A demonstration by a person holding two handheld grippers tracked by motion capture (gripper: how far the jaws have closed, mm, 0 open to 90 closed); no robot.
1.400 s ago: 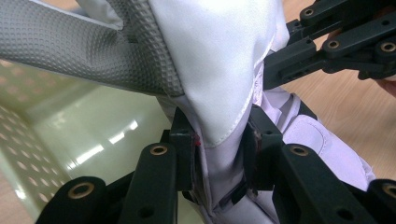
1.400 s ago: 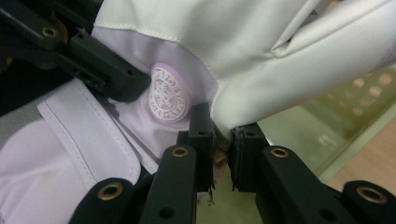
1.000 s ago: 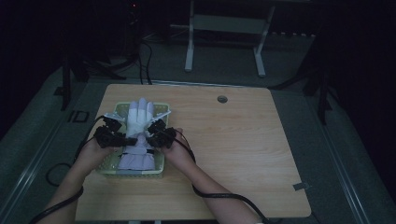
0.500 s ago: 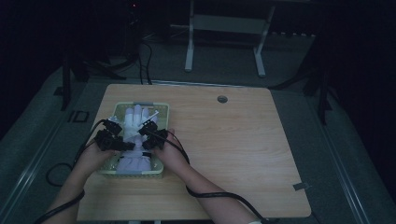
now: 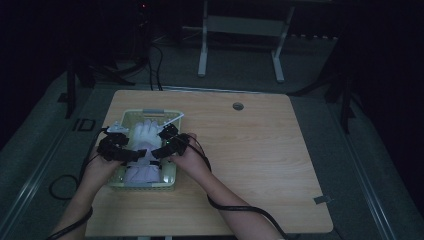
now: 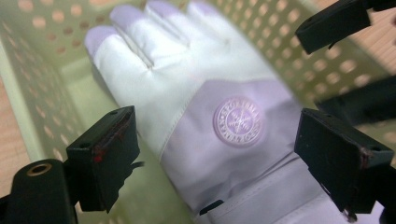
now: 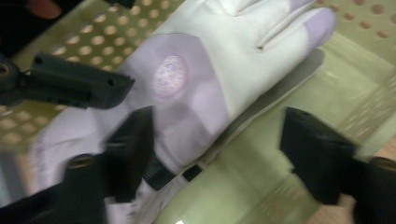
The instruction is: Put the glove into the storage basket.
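Working at the wooden surface point(image 5: 260, 165), the person is leaning both forearms in from the near edge toward its left half. A pale green perforated basket point(image 5: 150, 113) is sitting there, close to the left edge. A white and lilac padded glove point(image 5: 143, 134) is lying inside the basket, fingers pointing far, cuff toward the near wall, back side up.

Left hand-held gripper point(image 5: 116, 148) is hanging over the glove's left side, jaws spread wide; in the left gripper view they are straddling the glove point(image 6: 205, 102) without touching it. Right hand-held gripper point(image 5: 170, 145) is hanging over the glove's right side, jaws likewise parted and holding nothing; in the right gripper view one jaw is sitting over the cuff and the other over the basket floor point(image 7: 224, 186).

A round embossed badge point(image 6: 238, 122) is showing on the lilac panel at the back of the glove.

Handling judgement: glove is looking light, soft and thick, likely to sag and fold when lifted rather than stay flat. Smooth fabric may be slipping a little in hard jaws. Best hold is probably the cuff edge or a pinch of the side seam, one gripper on each side.
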